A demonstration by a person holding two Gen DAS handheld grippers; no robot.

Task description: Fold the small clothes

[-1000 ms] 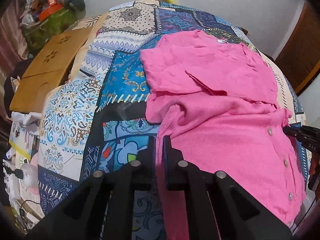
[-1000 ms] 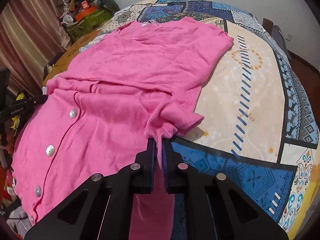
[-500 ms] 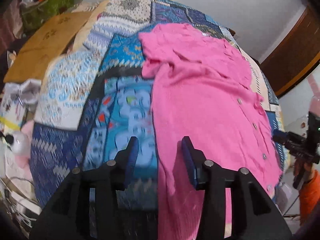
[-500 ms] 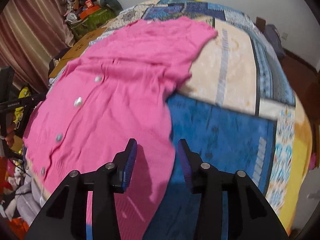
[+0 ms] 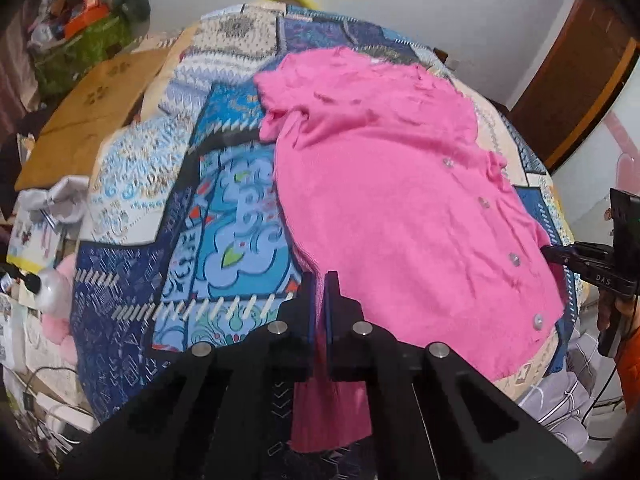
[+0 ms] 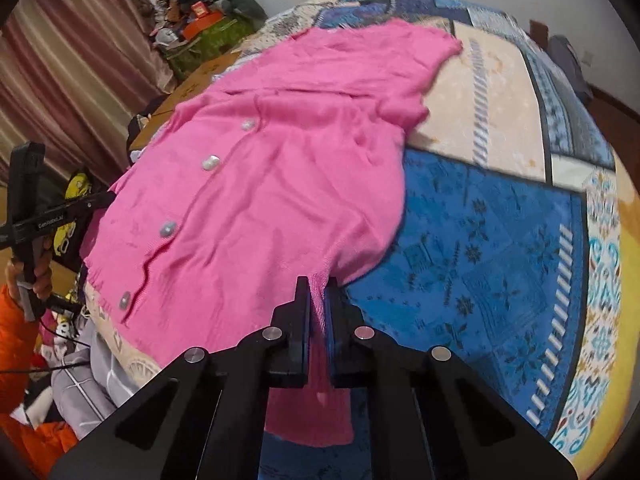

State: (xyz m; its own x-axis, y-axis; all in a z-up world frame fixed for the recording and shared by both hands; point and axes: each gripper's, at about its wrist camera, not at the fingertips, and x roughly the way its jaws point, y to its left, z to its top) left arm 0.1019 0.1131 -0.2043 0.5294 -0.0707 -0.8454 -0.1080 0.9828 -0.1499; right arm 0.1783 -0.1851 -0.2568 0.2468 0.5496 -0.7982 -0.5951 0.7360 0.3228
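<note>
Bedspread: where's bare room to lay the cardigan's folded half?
Free: the blue patch right of the pink cardigan, and the light-blue panel on its left. Crowded: the cardboard and clutter pile beyond the left edge.

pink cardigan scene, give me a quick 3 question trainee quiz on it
1. True or false: the pink cardigan lies button side up on the patchwork bedspread.
2. What do the left tongs and the right tongs pinch?
3. Which sits beside the bed? A) cardboard sheet B) ironing board C) laundry basket

Key: 1 true. 2 the cardigan's near hem, one corner each. 3 A.
</note>
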